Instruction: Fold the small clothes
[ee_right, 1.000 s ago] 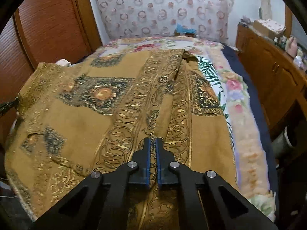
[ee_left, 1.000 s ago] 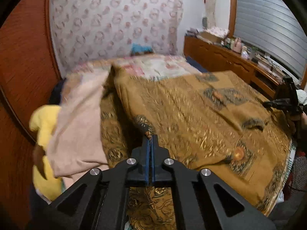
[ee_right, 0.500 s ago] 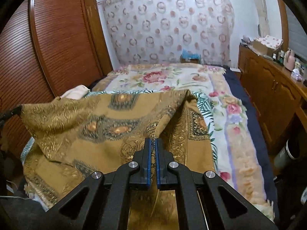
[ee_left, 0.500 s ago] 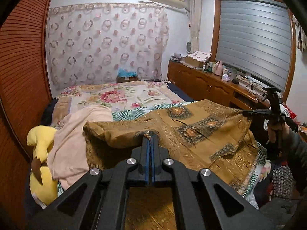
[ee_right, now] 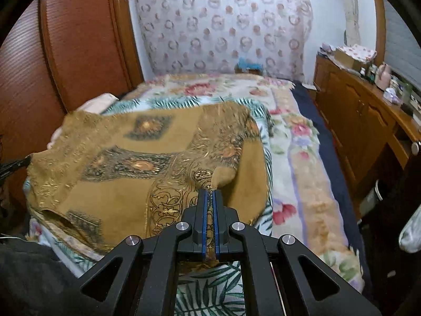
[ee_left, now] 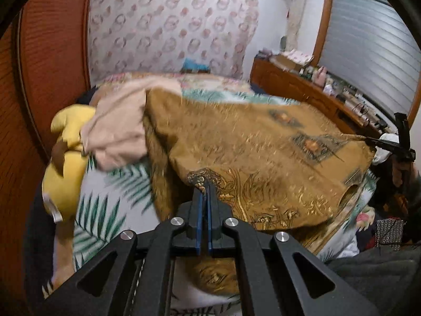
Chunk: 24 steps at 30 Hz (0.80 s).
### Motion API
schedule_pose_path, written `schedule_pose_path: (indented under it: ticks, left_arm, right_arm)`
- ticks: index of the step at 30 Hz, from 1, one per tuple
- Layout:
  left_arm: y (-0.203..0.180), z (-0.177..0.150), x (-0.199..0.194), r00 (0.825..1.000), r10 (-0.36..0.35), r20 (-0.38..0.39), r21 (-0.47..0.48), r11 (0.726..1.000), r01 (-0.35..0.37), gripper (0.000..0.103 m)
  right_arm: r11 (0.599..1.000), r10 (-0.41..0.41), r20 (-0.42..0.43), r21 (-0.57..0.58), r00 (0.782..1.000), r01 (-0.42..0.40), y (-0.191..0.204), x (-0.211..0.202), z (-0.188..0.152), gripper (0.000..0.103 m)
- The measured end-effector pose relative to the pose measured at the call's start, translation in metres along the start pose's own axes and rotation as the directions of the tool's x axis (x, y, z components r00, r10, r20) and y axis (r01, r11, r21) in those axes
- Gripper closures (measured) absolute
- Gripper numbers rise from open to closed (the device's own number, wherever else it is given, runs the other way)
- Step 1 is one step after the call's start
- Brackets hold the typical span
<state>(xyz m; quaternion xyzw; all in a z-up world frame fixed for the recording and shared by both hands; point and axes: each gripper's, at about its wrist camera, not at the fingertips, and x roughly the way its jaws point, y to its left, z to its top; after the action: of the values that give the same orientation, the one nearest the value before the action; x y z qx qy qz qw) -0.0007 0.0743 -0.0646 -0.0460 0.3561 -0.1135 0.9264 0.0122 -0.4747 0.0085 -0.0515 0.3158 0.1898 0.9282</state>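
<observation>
My left gripper [ee_left: 204,188] jaws pinch one corner of the gold patterned garment [ee_left: 252,142]. My right gripper [ee_right: 209,192] jaws pinch another, holding it above the bed [ee_right: 297,142]

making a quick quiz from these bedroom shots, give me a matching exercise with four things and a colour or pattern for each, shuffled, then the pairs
Things:
1. garment held by both grippers
2. plush toy
3. blanket on the bed
4. cloth beside the plush toy

Colours or patterns:
A. pale pink, plain
B. flowers and green leaves on white
C. golden brown with ornate patches
D. yellow

Pairs: 1-C, 2-D, 3-B, 4-A
</observation>
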Motion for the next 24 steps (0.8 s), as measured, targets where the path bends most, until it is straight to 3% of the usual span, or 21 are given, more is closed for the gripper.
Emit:
schedule_pose_path:
  ticks: [5,8,10,11,18,24]
  left_arm:
    - [-0.007,-0.004,0.001,1.000,0.010,-0.003,0.026,1.000,-0.010,0.100]
    - [-0.002,0.000,0.002,1.000,0.021,0.004,0.012,1.000,-0.021,0.072]
    - [0.002,0.001,0.003,0.999,0.032,0.008,0.005,0.999,-0.032,0.035]
    - [0.005,0.002,0.004,0.999,0.041,0.011,-0.001,0.999,-0.041,0.030]
    - [0.018,0.009,0.022,0.997,0.082,-0.007,-0.052,0.995,-0.082,0.028]
    - [0.023,0.012,0.046,0.993,0.104,-0.059,-0.060,0.992,-0.107,0.028]
  right_arm:
    - [1.000,-0.013,-0.008,0.013,1.000,0.013,0.005,0.011,0.006,0.099]
    - [0.999,-0.050,-0.007,0.000,0.999,0.050,0.011,0.003,0.008,0.096]
    - [0.997,-0.073,0.009,-0.008,0.997,0.073,0.017,-0.003,0.011,0.096]
    - [0.996,-0.090,0.019,-0.012,0.996,0.090,0.018,-0.006,0.013,0.095]
    - [0.996,-0.071,0.042,-0.047,0.997,0.073,0.034,-0.002,0.013,0.061]
    - [0.997,0.003,0.039,-0.076,0.999,0.000,0.070,0.026,0.013,0.061]
